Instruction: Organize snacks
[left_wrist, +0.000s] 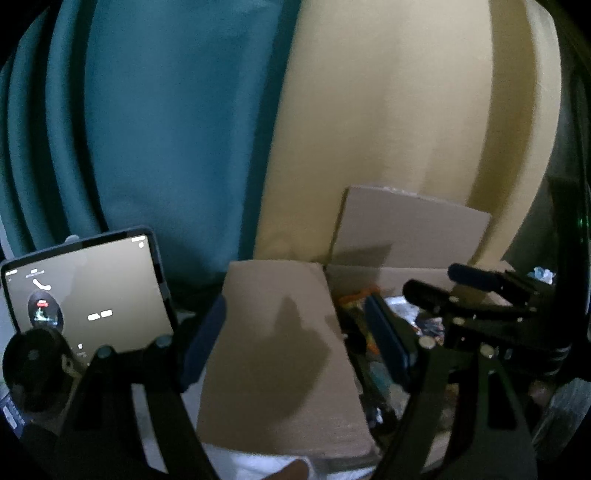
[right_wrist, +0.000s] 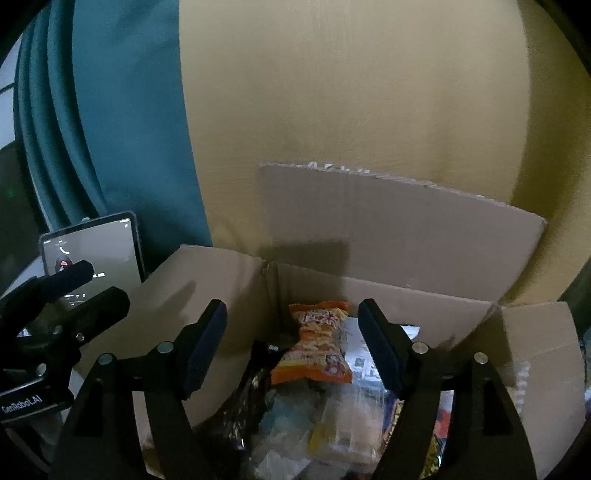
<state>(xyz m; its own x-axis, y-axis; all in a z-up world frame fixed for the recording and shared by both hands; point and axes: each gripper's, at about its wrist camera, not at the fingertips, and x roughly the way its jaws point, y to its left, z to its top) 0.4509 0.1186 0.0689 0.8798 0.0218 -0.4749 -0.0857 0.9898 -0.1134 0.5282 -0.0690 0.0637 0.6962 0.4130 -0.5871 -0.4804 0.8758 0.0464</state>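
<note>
Hovering over the open cardboard box (right_wrist: 388, 295), the right gripper (right_wrist: 295, 347) had its jaws spread wide with nothing between them. Straight ahead of its fingertips, inside the box, lay an orange snack packet (right_wrist: 314, 347), resting on a jumble of clear and dark wrappers (right_wrist: 332, 424) that filled the box below the fingers. The box's rear flap (right_wrist: 399, 229) stood upright beyond the packet against a beige wall (right_wrist: 351, 92). The left gripper (left_wrist: 295, 339) was likewise open and empty, poised above the box's left flap (left_wrist: 280, 350), which lay between its two fingers. To its left stood a lit tablet (left_wrist: 88, 291), and a teal curtain (left_wrist: 166, 129) hung behind that. The right gripper (left_wrist: 476, 288) appeared just right of the left one's right finger.
</note>
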